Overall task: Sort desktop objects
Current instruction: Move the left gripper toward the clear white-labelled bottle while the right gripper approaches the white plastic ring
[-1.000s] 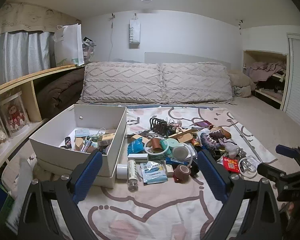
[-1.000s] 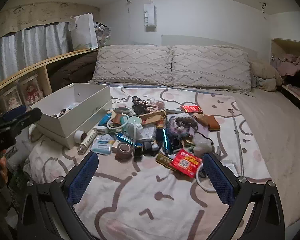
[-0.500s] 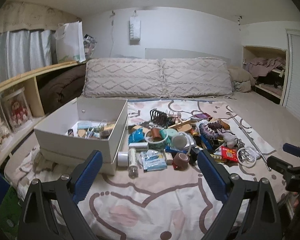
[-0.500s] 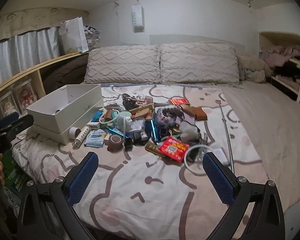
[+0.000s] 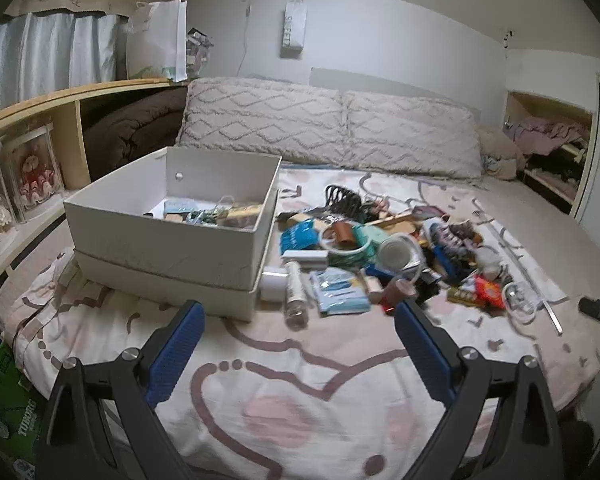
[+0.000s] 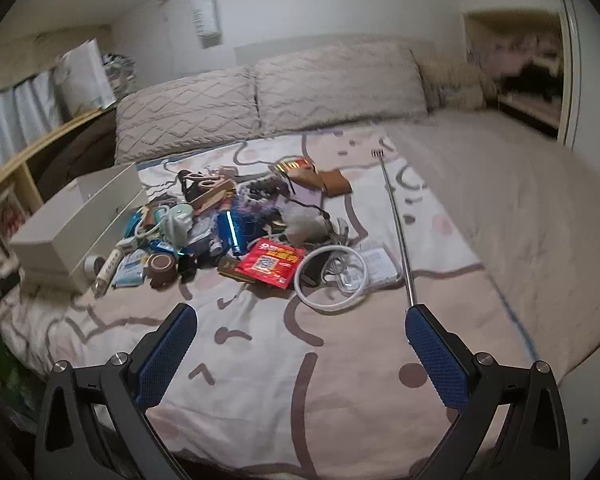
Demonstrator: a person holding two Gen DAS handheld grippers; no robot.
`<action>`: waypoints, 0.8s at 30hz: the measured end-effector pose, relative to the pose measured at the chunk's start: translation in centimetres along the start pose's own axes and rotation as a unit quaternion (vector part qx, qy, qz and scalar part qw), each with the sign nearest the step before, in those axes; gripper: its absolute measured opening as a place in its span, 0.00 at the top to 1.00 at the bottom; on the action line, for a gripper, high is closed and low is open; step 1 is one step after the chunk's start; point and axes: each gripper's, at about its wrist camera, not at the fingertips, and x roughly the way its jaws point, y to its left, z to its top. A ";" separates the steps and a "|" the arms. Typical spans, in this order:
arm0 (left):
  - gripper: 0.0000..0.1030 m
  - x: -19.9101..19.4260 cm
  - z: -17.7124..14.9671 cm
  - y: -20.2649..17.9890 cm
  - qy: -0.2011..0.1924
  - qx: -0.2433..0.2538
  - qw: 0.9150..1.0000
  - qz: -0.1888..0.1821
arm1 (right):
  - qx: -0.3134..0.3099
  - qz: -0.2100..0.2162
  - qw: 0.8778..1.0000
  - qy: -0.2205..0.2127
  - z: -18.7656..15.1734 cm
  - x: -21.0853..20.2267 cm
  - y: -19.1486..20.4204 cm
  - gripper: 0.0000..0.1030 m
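Observation:
A pile of small desktop objects point(image 5: 384, 248) lies on the patterned bedsheet; it also shows in the right wrist view point(image 6: 236, 224). It includes a brown tape roll point(image 5: 398, 290), a clear bottle point(image 5: 294, 294), a red packet point(image 6: 270, 262), a white cable ring point(image 6: 330, 276) and a long metal rod point(image 6: 398, 232). A white box point(image 5: 172, 236) with several items inside stands left of the pile; it also shows in the right wrist view point(image 6: 80, 216). My left gripper point(image 5: 298, 320) is open and empty, in front of the box and pile. My right gripper point(image 6: 300, 324) is open and empty, in front of the pile.
Two quilted pillows point(image 5: 328, 132) lie along the headboard. A wooden shelf point(image 5: 40, 120) with doll cases runs along the left. A closet nook point(image 5: 548, 152) sits at the right. A green carton point(image 5: 8, 408) stands below the bed's near left corner.
Both grippers have pulled back and swung; the left view turned left toward the box, the right view tilted and turned right. Both stay open and empty.

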 end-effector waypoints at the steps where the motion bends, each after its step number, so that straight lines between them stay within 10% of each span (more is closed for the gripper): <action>1: 0.07 0.4 -0.1 0.3 0.001 0.001 1.000 0.003 | 0.021 0.006 1.000 0.010 0.1 0.7 -0.8 0.00; 15: 0.06 7.8 -2.7 5.0 0.068 -0.044 0.997 -0.001 | 0.159 0.052 0.981 0.093 1.2 8.8 -4.8 0.01; 18: 0.06 9.2 -3.3 4.9 0.077 -0.046 0.996 -0.002 | 0.172 0.032 0.979 0.101 1.0 10.1 -5.3 0.26; 24: 0.06 11.8 -4.0 3.6 0.094 -0.024 0.995 -0.015 | 0.165 0.021 0.983 0.077 0.2 11.4 -5.5 0.46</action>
